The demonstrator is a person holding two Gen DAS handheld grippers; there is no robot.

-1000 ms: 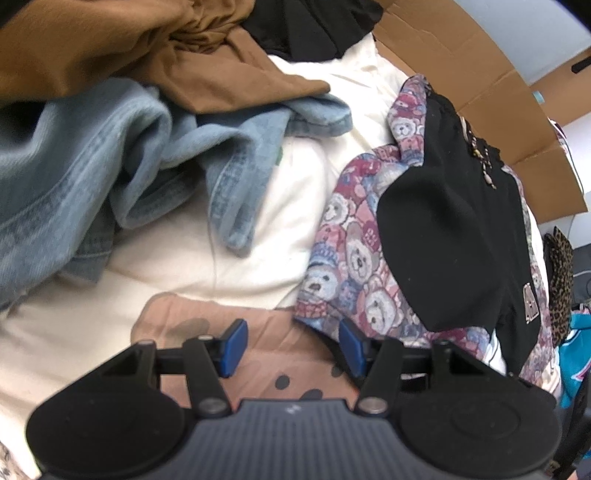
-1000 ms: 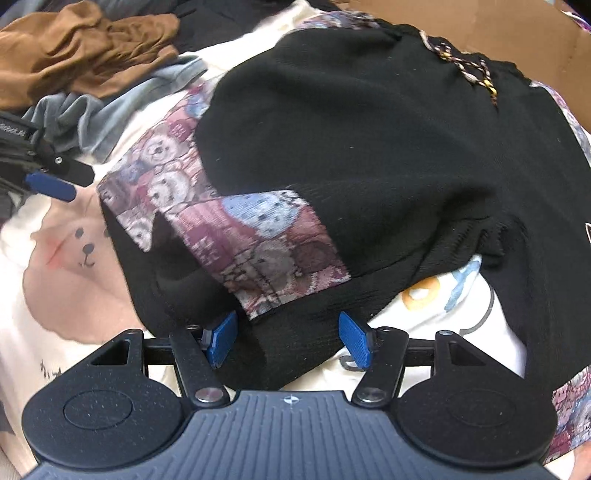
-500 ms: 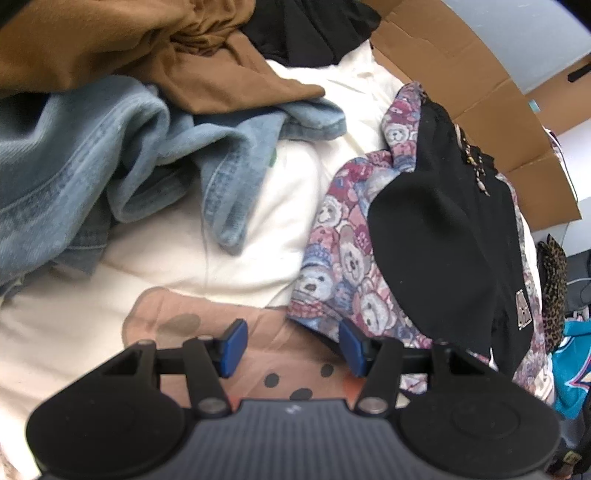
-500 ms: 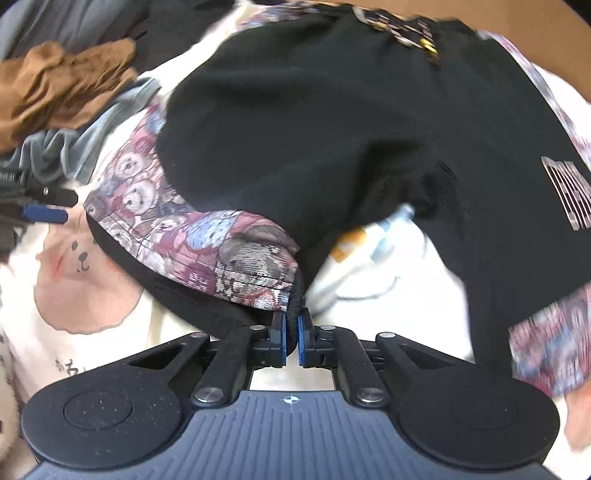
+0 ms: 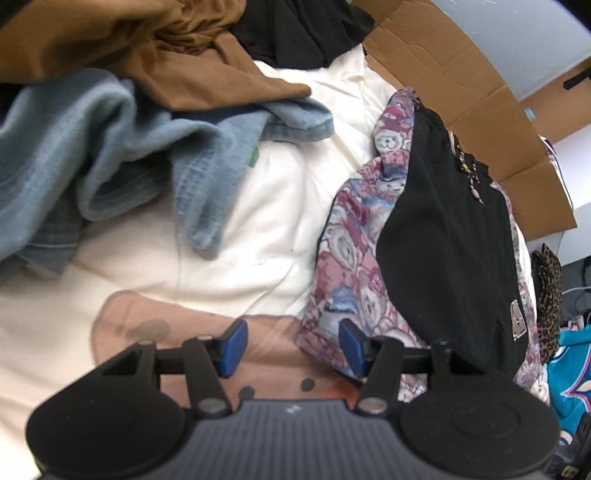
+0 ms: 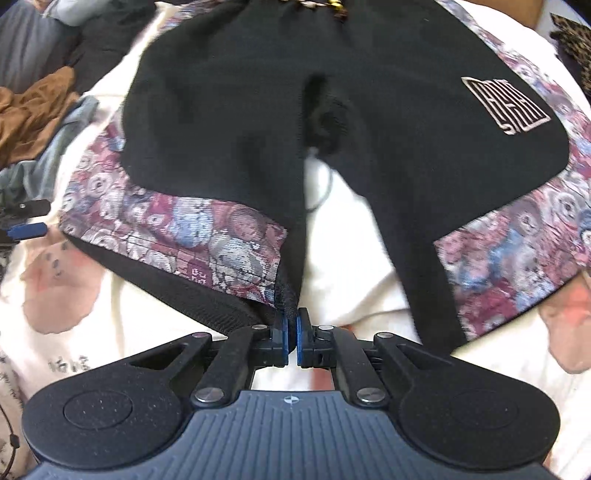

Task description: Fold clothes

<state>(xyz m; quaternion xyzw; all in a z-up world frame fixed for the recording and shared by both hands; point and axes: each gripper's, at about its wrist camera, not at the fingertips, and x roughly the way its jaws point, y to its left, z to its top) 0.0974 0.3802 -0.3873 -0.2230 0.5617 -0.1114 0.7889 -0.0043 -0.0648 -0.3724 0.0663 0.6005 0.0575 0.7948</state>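
Observation:
A pair of black shorts (image 6: 369, 110) with teddy-bear patterned side panels lies on a cream printed sheet (image 6: 354, 258). My right gripper (image 6: 291, 332) is shut on the hem corner of the left leg of the shorts, where the bear panel meets black fabric. In the left wrist view the same shorts (image 5: 443, 240) lie at the right. My left gripper (image 5: 291, 343) stands open just above the sheet, its right pad against the bear-print edge, nothing pinched between the jaws. The left gripper's blue pad also shows at the far left of the right wrist view.
A heap of clothes lies at the back left: blue denim (image 5: 110, 155), a brown garment (image 5: 166, 48) and a black one (image 5: 295, 29). Cardboard (image 5: 461, 74) borders the far side. Leopard-print (image 5: 550, 288) and teal (image 5: 572, 369) fabrics sit at the right.
My right gripper shut on the shorts' left leg hem and has pulled it rightwards while rolling, opening the gap between the legs. The left gripper stayed open in place.

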